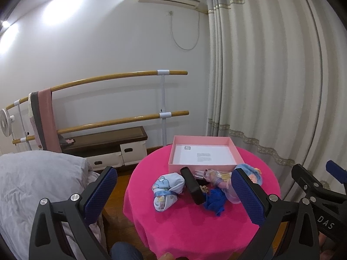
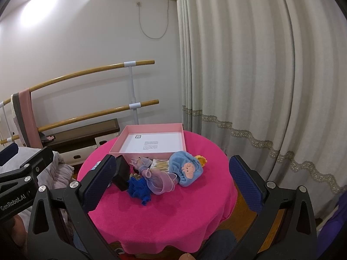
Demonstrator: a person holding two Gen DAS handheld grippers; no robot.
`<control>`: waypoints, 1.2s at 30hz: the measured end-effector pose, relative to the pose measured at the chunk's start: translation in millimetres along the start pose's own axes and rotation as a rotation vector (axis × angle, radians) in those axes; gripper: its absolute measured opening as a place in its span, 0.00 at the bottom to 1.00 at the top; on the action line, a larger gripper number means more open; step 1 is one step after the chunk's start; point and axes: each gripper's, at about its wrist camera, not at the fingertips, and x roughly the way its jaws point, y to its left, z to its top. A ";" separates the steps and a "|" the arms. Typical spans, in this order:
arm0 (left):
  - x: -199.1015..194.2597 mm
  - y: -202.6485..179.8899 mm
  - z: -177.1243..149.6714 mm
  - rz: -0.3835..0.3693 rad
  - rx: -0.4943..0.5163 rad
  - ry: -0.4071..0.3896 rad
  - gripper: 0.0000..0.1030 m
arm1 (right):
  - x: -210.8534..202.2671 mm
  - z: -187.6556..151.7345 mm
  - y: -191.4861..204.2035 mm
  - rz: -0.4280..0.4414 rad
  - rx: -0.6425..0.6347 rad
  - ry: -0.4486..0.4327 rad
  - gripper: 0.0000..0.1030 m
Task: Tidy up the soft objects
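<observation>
From my station, the left tongs stand wide apart with nothing between them, well back from the round worktop under its pink cloth. Leftmost in the pile lies a white and blue printed bundle, rolled and tied by a band; I judge it light and squashy, best pinched across its middle where the band cinches it. Just beside it a black case leans, the one stiff thing here. Next comes a crumpled blue cloth, limp, likely to drape when lifted, so I would bite into its bunched centre. Touching it is a sheer lilac pouch, probably slippery, holding what look like cotton swabs. Furthest right sits a blue plush cap with a pink pig face, puffy and easy to grip at its gathered edge. Behind all stands the open pink box, only paper inside. The right tongs are equally wide, empty.
</observation>
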 end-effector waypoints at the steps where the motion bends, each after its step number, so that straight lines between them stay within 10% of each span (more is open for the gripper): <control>1: 0.4 -0.3 0.9 0.001 0.000 0.001 1.00 | -0.1 -0.2 -0.1 0.001 0.001 0.001 1.00; 36: 76.8 14.9 -21.2 0.034 -0.007 0.119 1.00 | 67.0 -24.1 -4.6 0.023 -0.016 0.155 1.00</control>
